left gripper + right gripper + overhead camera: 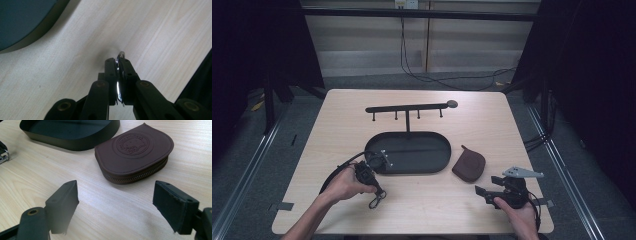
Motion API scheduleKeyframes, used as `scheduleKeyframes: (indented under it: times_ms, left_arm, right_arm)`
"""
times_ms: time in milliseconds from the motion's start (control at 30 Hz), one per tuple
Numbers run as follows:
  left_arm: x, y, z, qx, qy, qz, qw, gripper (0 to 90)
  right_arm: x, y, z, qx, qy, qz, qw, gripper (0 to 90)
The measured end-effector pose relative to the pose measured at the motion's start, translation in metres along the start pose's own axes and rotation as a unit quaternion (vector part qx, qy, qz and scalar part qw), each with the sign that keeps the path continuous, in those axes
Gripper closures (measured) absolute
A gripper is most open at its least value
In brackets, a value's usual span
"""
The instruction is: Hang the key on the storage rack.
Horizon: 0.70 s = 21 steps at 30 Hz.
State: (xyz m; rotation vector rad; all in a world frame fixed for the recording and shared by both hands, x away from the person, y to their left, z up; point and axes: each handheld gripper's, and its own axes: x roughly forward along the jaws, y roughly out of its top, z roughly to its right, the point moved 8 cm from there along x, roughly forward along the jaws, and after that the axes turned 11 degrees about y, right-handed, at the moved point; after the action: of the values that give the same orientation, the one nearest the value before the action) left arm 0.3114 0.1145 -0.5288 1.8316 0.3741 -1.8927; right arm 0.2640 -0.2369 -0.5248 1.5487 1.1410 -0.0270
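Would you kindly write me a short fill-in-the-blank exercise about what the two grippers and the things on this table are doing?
1. The left gripper is shut on a metal ____.
2. The right gripper has its jaws ____.
3. The brown pouch lies zipped ____ on the table.
4. The oval tray is ____ in colour.

Missing words: ring; open; shut; black

Your bench [472,200] is pale wood with a smooth, matt grain. The oval tray [75,143] looks like matt black metal. The pouch [132,157] is brown leather, smooth and embossed, edged with a metal zip. Between your left jaws sits a shiny, polished metal ring [119,75]. Your jaws are matt black plastic.
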Motion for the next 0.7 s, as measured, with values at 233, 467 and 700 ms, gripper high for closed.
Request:
scheduleKeyframes:
  times_ms: [233, 467, 700]
  left_arm:
    - [-0.007, 0.000, 0.003, 0.006, 0.003, -0.004, 1.0000, 89.0]
    - [-0.019, -0.001, -0.002, 0.003, 0.018, 0.011, 0.9998, 88.9]
    - [-0.036, -0.010, -0.012, 0.001, 0.034, 0.006, 0.9994, 89.0]
  right_arm:
    - [0.000, 0.000, -0.001, -0.001, 0.000, -0.001, 1.0000, 20.1]
    - [0.001, 0.000, -0.001, -0.002, 0.000, -0.002, 1.0000, 20.1]
    - [0.001, 0.000, -0.001, -0.002, 0.001, -0.003, 1.0000, 20.1]
